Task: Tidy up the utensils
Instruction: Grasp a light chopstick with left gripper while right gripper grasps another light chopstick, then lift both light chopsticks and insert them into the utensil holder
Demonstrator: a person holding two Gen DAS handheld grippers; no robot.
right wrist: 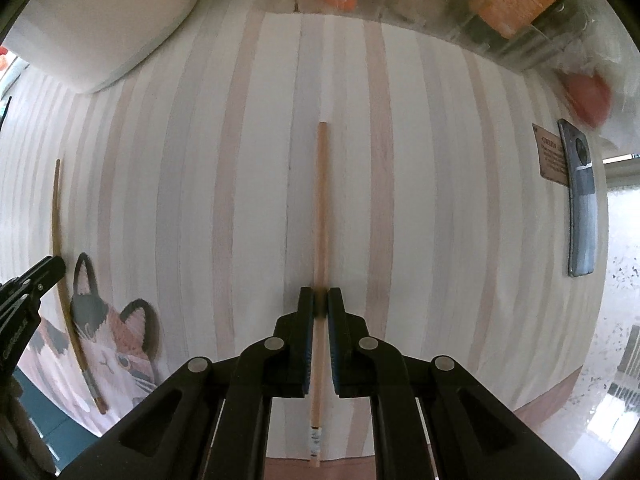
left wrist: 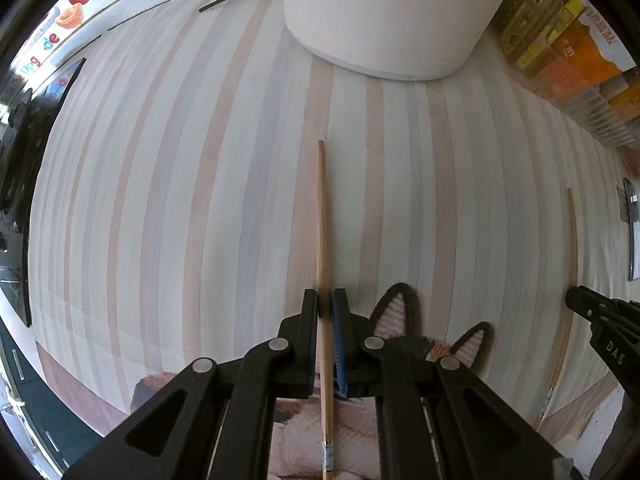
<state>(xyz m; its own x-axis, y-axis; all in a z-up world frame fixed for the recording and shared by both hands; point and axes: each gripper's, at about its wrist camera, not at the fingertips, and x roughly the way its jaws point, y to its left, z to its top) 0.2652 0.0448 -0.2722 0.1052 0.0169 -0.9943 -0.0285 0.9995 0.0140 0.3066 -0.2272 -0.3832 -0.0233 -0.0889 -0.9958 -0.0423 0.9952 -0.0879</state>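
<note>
My left gripper [left wrist: 325, 300] is shut on a wooden chopstick [left wrist: 322, 208] that runs level, straight away from the fingers, over a striped placemat [left wrist: 200, 200] with a cat picture [left wrist: 400, 312]. At the right edge of that view my right gripper [left wrist: 576, 300] holds a second chopstick [left wrist: 573, 240]. In the right wrist view my right gripper [right wrist: 321, 300] is shut on this second chopstick [right wrist: 321, 200], also level over the placemat [right wrist: 440, 200]. My left gripper [right wrist: 56, 266] and its chopstick [right wrist: 56, 216] show at far left. I cannot tell whether either chopstick touches the mat.
A white round container [left wrist: 380, 20] stands at the mat's far edge, top left in the right wrist view [right wrist: 100, 20]. A clear organizer [right wrist: 480, 8] with orange and yellow packets lines the back. A dark phone-like slab [right wrist: 582, 208] lies right of the mat.
</note>
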